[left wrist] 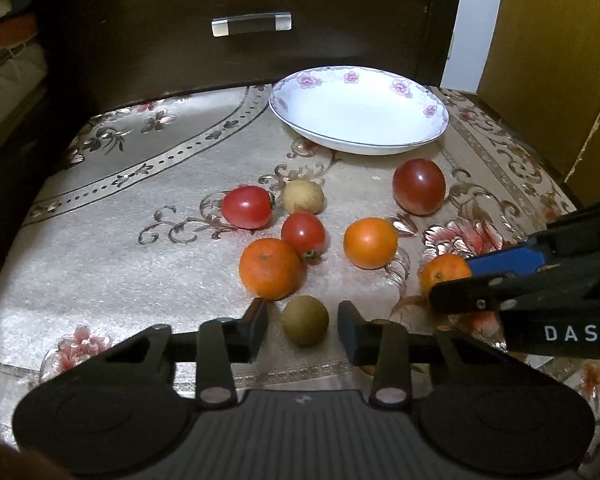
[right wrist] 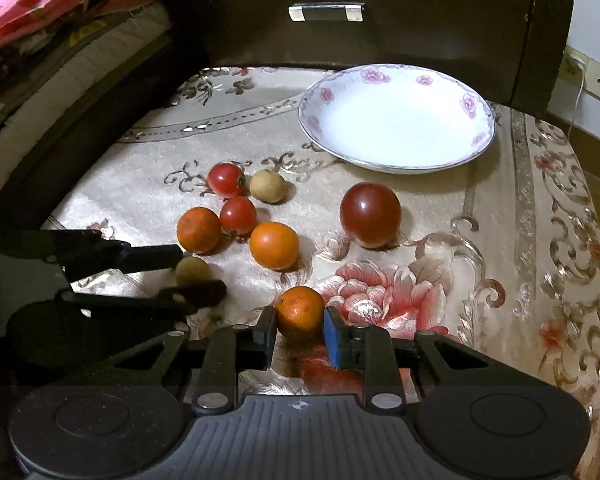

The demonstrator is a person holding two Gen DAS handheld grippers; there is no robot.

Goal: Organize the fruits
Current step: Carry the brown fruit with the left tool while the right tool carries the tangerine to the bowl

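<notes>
Plate [left wrist: 400,142] empty, all fruit on cloth; right gripper [right wrist: 300,334] pinches an orange [right wrist: 300,312], left gripper [left wrist: 303,330] brackets a longan [left wrist: 305,319], fingers apart, contact uncertain.

3 oranges [left wrist: 271,268], 3 red tomatoes [left wrist: 419,186] and 2 tan longans [left wrist: 305,320] lie scattered on the cloth-covered table in front of the empty white floral plate [left wrist: 420,92].

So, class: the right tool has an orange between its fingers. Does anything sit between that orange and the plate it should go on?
Yes. The dark red tomato sits on the tablecloth roughly between the orange in the right tool and the plate. Lifted high enough, the orange would likely clear it.
</notes>
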